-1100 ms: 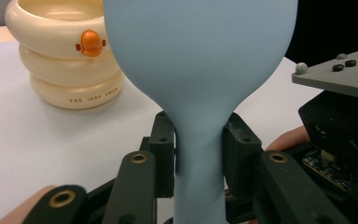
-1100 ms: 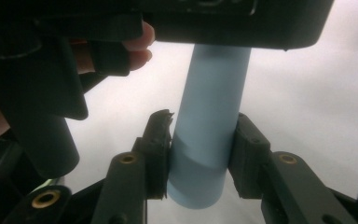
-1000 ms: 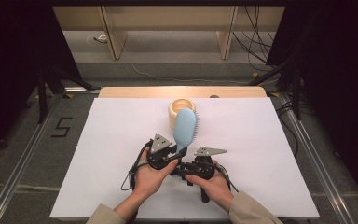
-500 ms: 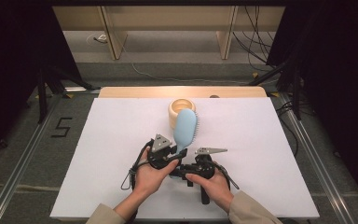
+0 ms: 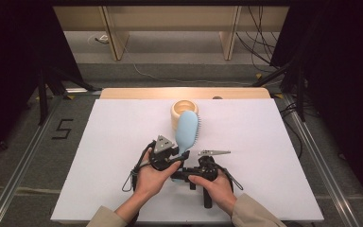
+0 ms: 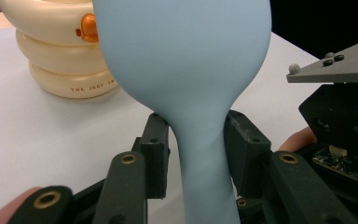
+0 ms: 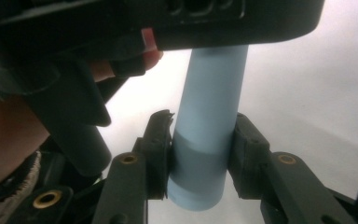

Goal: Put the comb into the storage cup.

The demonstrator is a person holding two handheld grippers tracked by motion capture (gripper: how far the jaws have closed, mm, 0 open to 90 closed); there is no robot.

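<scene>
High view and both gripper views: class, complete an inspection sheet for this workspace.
Surface: white table, bare apart from the job's things.
Job's things: blue hairbrush held up off the table; cream ringed pot behind it.
Clutter: nothing seen.
Grippers: left gripper jaws have just been opening, brush neck between them; right gripper shut on the handle end.
Cables: gripper cable loops on the table; floor cables beyond.
Surroundings: a floor mark "5", wooden frame.

Smooth matt plastic hairbrush (image 6: 186,70); glossy cream plastic container (image 6: 56,56).
</scene>
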